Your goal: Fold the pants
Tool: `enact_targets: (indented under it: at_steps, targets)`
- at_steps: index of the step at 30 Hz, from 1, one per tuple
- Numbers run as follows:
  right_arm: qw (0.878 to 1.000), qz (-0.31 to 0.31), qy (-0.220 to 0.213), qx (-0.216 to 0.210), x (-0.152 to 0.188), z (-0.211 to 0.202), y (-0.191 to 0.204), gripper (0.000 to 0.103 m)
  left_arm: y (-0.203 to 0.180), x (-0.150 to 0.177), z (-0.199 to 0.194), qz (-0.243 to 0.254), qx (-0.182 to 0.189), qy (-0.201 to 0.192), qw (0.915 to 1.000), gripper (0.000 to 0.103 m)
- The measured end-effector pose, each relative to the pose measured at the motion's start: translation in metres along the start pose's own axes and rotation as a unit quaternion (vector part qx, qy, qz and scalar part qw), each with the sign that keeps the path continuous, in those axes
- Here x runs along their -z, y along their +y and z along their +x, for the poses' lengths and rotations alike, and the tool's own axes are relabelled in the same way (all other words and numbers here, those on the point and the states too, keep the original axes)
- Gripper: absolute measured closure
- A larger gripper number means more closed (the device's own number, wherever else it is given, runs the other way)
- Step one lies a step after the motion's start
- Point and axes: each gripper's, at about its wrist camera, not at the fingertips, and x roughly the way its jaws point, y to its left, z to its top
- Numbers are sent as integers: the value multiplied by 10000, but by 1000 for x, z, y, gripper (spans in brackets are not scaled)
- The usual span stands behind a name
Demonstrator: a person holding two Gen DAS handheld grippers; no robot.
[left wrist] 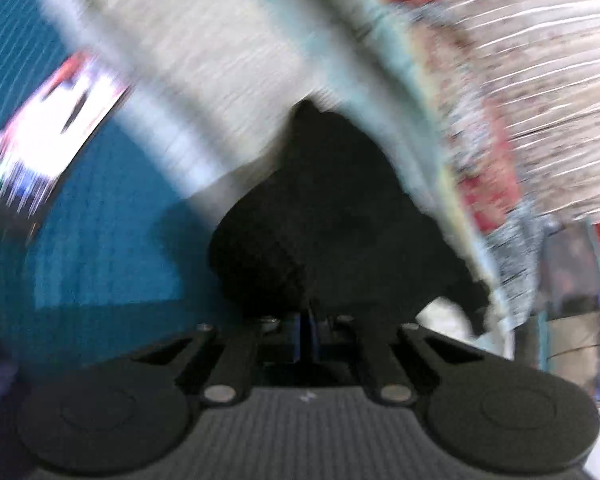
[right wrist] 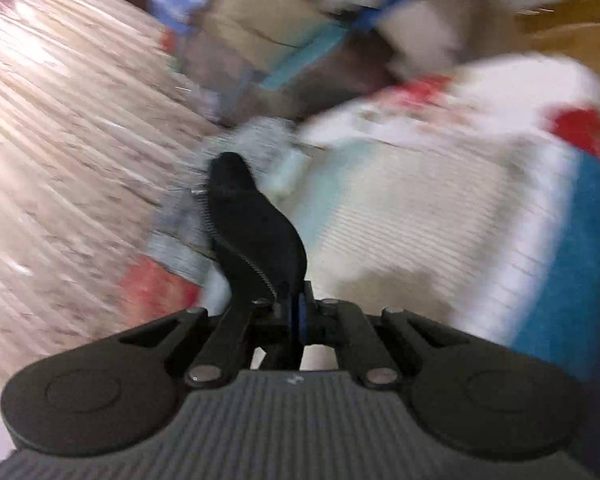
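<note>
Left wrist view, blurred: left gripper (left wrist: 308, 308) closed on black pants (left wrist: 332, 216). Right gripper (right wrist: 296, 300) likewise pinches them. Risk: fabric slipping out; hems misaligned over mat (left wrist: 100, 220).

Both views motion-smeared. Left gripper (left wrist: 309, 312) fingertips buried under black pants (left wrist: 324, 216); grip unreadable. Right gripper (right wrist: 296, 304): fabric hides fingertips. Pale rug (right wrist: 412, 208) pattern streaked, illegible

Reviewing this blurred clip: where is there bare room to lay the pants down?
Free patch: the teal surface, between the white striped cloth and the left tool. The wood-grain floor also looks bare. Crowded: the clutter pile beyond the right tool.
</note>
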Motion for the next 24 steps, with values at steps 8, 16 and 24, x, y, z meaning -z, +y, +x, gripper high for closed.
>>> enact_targets:
  at_steps: [8,16,24]
  targets:
    - [9782,764,-663,1813,20,-24,-73,63,26,20,-3,129,-396,-48,9991,65]
    - [9961,-461,-609,445,-9,1,20,63,-8,-27,-38,593,-247,-1037,9925,64]
    - [9901,-1128,723,-414,2,157,132,60,-94,-53,64,1573,16,-789,9844,64]
